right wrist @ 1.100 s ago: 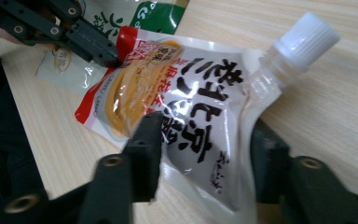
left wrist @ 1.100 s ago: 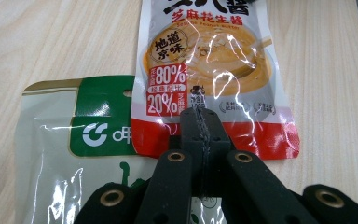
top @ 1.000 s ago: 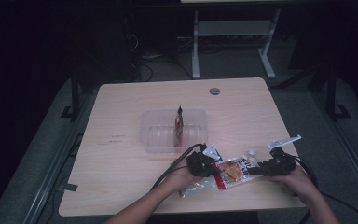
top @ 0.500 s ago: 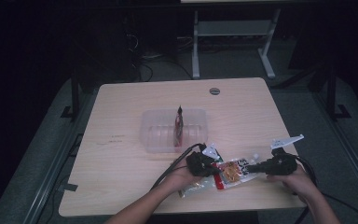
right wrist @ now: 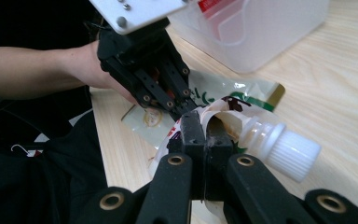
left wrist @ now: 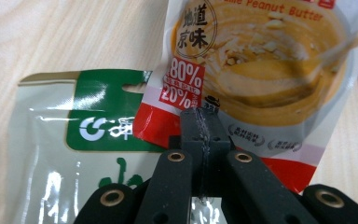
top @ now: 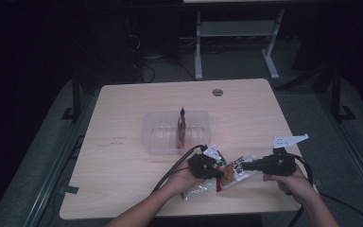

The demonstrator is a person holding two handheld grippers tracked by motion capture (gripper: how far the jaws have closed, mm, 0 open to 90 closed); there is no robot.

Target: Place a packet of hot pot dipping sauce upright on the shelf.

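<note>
My left tongs [left wrist: 200, 135] and right tongs [right wrist: 200, 135] remain clamped on the peanut butter pouch [top: 231, 171], barely shifted; transfer pending.

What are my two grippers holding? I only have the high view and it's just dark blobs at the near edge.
Observer: Both grip one pouch, the peanut butter pouch; the left gripper is shut on its lower edge.
Operator: And the right?
Observer: The right gripper is shut on the pouch beside its white screw cap.
Operator: Anything under it?
Observer: A green-and-white packet lies flat on the table, partly under the pouch.
</note>
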